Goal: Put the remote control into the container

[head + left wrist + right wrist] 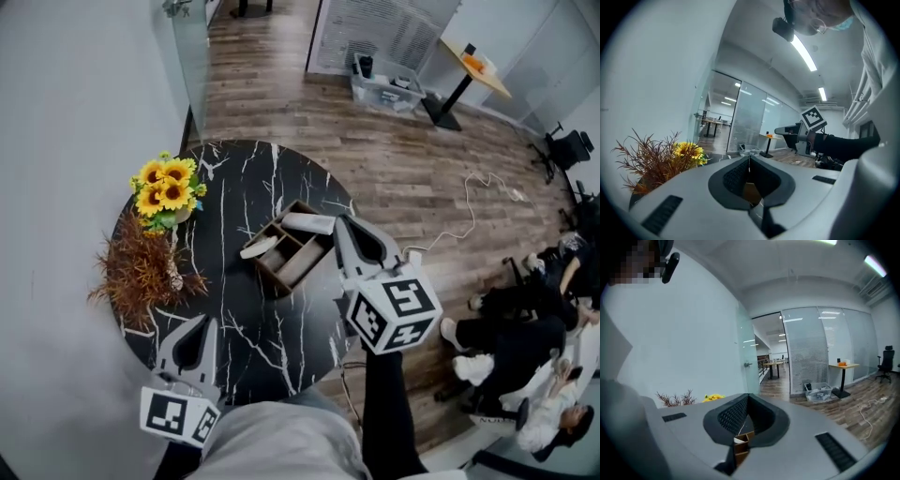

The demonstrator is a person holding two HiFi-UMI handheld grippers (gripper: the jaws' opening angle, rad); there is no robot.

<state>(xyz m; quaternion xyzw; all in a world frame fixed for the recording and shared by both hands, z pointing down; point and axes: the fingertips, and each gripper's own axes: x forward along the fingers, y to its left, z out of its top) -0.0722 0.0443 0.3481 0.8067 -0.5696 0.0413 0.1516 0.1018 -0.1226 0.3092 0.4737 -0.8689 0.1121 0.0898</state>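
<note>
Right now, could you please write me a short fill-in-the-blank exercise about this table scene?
1. The wooden container sits on a round black table with ___ veins.
2. The jaws of the left gripper and the right gripper are both ___, not open.
3. The yellow flowers at the table's left edge are ___.
Missing words: white; shut; sunflowers.
</note>
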